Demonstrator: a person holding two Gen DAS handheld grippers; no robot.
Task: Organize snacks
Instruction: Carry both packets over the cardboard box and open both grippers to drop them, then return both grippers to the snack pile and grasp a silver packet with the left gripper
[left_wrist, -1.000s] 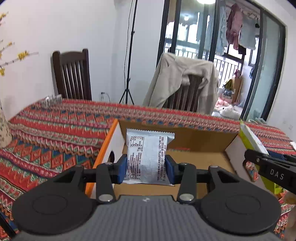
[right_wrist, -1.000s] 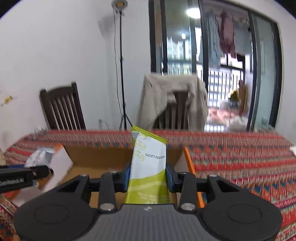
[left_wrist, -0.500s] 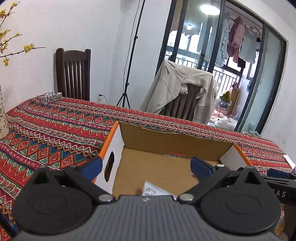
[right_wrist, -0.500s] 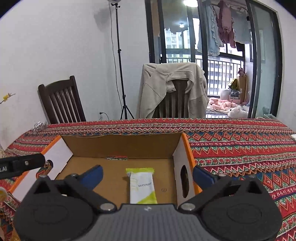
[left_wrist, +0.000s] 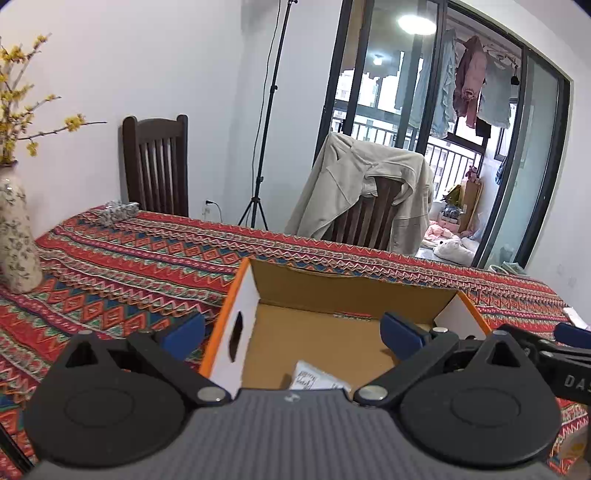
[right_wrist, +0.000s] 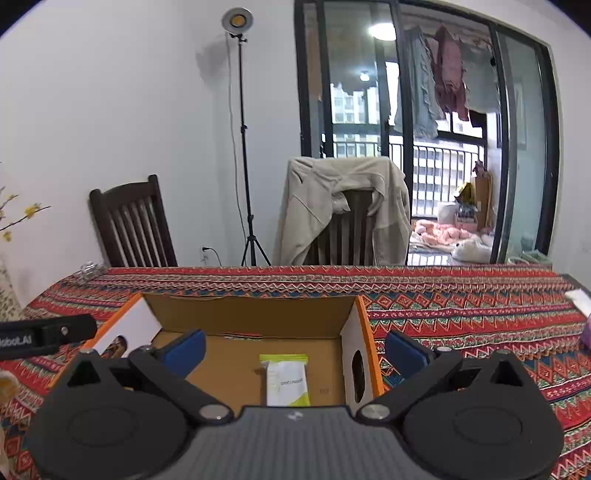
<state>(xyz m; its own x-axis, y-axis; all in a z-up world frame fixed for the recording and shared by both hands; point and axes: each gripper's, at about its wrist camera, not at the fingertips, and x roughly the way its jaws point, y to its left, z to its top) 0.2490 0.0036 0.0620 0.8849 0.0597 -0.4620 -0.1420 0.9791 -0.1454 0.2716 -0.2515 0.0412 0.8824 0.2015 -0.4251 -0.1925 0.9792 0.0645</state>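
- Counting two snack packets, both lying flat on the floor of one open cardboard box (right_wrist: 251, 314): a white-and-green packet (right_wrist: 286, 380) toward the box's right side, and a white printed packet (left_wrist: 317, 380) half hidden behind the gripper body in the left wrist view.
- Sitting on the patterned tablecloth (left_wrist: 129, 266), orange-edged, with an oval handle hole in each white end wall.
- Hanging over the box with nothing between the pads: left gripper (left_wrist: 291, 334), spread as wide as it goes, jaws having just been opening.
- Same deal with the right gripper (right_wrist: 293, 350): gaping fully, gripping nothing, also just been opening.
- Standing behind the table: two dark wooden chairs, one draped with a beige jacket (right_wrist: 343, 206).
- Showing one flowered vase (left_wrist: 14, 240) at the table's left.
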